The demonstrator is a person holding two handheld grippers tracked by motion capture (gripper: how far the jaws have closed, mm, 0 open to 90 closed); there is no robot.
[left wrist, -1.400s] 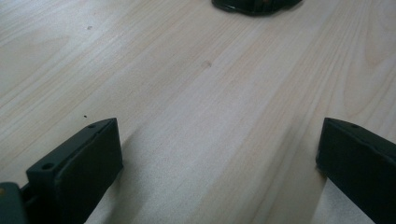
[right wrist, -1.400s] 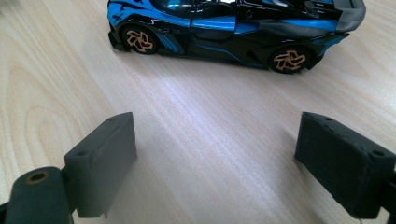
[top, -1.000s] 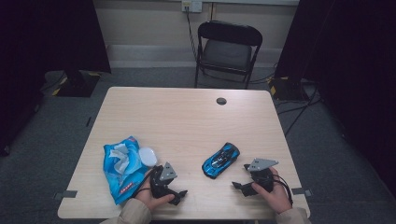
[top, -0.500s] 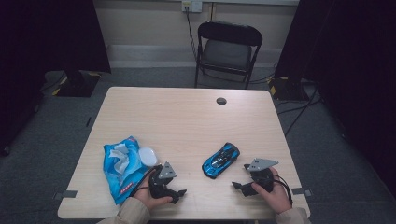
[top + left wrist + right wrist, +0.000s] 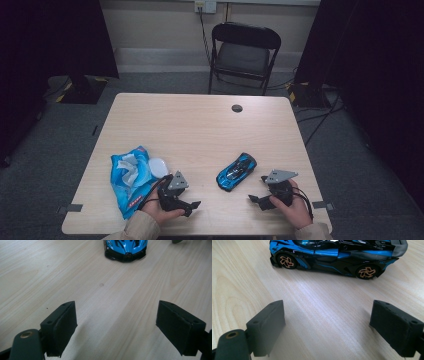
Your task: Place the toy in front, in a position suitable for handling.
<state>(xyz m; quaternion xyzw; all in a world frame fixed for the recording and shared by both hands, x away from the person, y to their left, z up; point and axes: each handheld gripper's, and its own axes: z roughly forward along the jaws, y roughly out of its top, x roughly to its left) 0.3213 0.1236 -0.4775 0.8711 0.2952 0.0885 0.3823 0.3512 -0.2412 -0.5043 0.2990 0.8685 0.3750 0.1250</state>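
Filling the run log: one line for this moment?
left gripper: open, empty | right gripper: open, empty | toy car: on table, untouched

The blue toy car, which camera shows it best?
The right gripper view: the blue toy car lies side-on and close, both orange wheels sharp, ahead of the open jaws. The left gripper view catches just its nose at the top edge. The high view shows it whole but small.

Blue-and-black toy car (image 5: 236, 171), orange wheels (image 5: 287, 261)

Blue bag (image 5: 129, 179), white lid (image 5: 158, 167), black chair (image 5: 243, 54).
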